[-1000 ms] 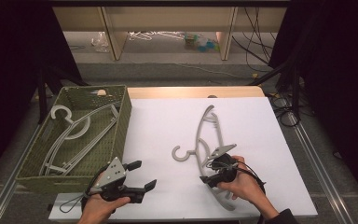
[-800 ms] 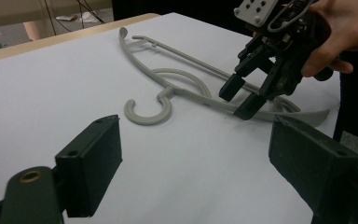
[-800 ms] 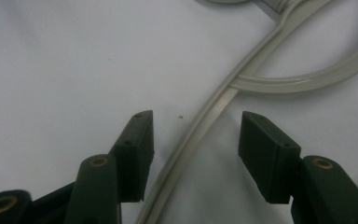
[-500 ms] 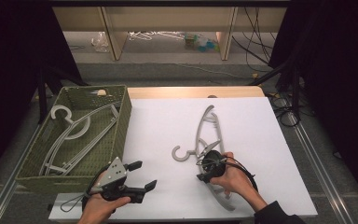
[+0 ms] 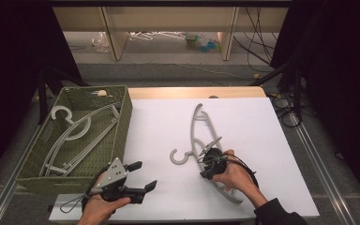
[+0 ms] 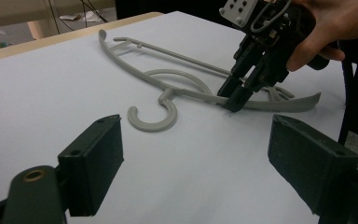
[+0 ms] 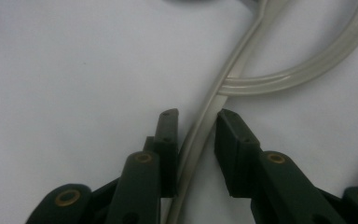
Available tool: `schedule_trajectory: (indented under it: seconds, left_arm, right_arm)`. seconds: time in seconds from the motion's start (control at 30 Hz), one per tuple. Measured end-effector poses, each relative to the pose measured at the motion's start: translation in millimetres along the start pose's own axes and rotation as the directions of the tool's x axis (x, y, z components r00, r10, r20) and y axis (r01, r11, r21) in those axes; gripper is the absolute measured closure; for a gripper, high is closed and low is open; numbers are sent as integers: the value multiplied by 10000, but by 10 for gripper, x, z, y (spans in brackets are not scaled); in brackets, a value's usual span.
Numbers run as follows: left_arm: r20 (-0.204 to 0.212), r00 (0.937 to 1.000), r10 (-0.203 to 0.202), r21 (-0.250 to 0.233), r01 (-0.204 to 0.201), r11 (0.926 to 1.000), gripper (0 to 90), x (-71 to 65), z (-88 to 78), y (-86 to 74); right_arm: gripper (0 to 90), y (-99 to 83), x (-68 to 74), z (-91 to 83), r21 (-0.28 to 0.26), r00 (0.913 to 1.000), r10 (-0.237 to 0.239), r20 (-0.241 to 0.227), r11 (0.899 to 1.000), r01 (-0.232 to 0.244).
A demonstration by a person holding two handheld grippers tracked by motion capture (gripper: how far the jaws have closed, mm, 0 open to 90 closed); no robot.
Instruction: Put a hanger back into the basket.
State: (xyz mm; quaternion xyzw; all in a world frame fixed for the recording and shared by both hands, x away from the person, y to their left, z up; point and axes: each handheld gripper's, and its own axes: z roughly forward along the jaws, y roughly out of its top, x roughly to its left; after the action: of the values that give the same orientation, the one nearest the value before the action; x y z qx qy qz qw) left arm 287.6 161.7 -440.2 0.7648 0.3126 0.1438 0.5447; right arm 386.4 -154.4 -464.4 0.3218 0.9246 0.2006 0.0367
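A grey hanger (image 5: 205,145) lies flat on the white sheet (image 5: 262,136) that covers the table, right of the green basket (image 5: 122,126); its hook (image 5: 182,157) curls toward the basket side and its long arm runs from the far middle of the sheet to the near right. The right gripper (image 5: 205,169) is down on the hanger just behind the hook, held in the person's right hand (image 5: 234,176); in the right gripper view its jaws stand a little apart, one on each side of the hanger's arm (image 7: 200,126), the left jaw touching or nearly touching it and the right jaw with a narrow gap, so they straddle the arm and are not clamped on it. In the left gripper view the same gripper (image 6: 235,98) points steeply down, its tips at the arm where it meets the sheet, right of the hook (image 6: 151,116).

The left gripper (image 5: 143,177) sits near the front edge of the sheet, left of the hanger and just beside the basket's near corner, held in the left hand (image 5: 101,206); its jaws are wide apart and hold nothing, and they point toward the hanger, well apart from it. A grey three-cornered plate (image 5: 114,169) sits on top of it.

Inside the basket lies another hanger (image 5: 70,136), grey too, hook toward the far end; left of the hanger on the sheet and well apart from it.
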Motion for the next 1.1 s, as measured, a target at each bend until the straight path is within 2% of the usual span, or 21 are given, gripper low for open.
schedule_trajectory:
  seconds: [0.23,0.4,0.5,0.7,0.77,0.8,0.9,0.93,0.97,1.0,1.03,1.07,1.1]
  left_arm:
    - [-148,9998,116,172,-114,9998,184,5,-3,-2]
    - [-154,9997,169,144,-167,9998,187,10,11,-8]
    - [-180,9996,231,199,-227,9995,188,12,14,-8]
    - [-250,9989,391,284,-384,9989,193,14,30,-11]
    - [-465,9956,819,425,-799,9959,195,-2,55,-10]
    - [-507,9932,1046,461,-1023,9937,195,-1,72,-5]
    - [-564,9901,1288,572,-1255,9904,196,-13,139,12]
    - [-683,9852,1574,682,-1528,9859,199,-10,157,20]
    - [-834,9760,2012,867,-1941,9771,203,-7,183,30]
    - [-834,9760,2012,867,-1941,9771,208,-7,183,30]
    - [-975,9702,2220,1165,-2104,9706,213,-14,244,33]
    - [-975,9654,2420,1244,-2294,9653,216,-6,261,40]
    - [-1002,9666,2361,1334,-2221,9659,221,-12,300,39]
  right_arm:
    - [746,-10,-20,-10,5,9997,-252,-40,9997,252]
    - [804,-35,-49,-35,127,9970,-762,-117,9970,764]
    - [821,-48,-55,-50,219,9933,-1142,-196,9932,1147]
    - [822,-46,-31,-69,405,9768,-2140,-108,9759,2143]
    - [821,-49,-34,-83,381,9726,-2317,-171,9719,2322]
    - [822,-48,-33,-104,364,9676,-2515,-243,9670,2522]
    - [822,-45,-4,-160,258,9553,-2921,-459,9556,2935]
    - [822,-47,8,-175,301,9513,-3027,-587,9520,3047]
    - [822,-47,16,-185,322,9470,-3149,-637,9478,3173]
    - [822,-53,30,-195,324,9424,-3265,-723,9436,3294]
    - [822,-57,45,-221,283,9362,-3410,-850,9384,3444]
    - [822,-63,58,-234,246,9383,-3346,-879,9409,3378]
    - [822,-64,64,-243,204,9354,-3406,-954,9388,3439]
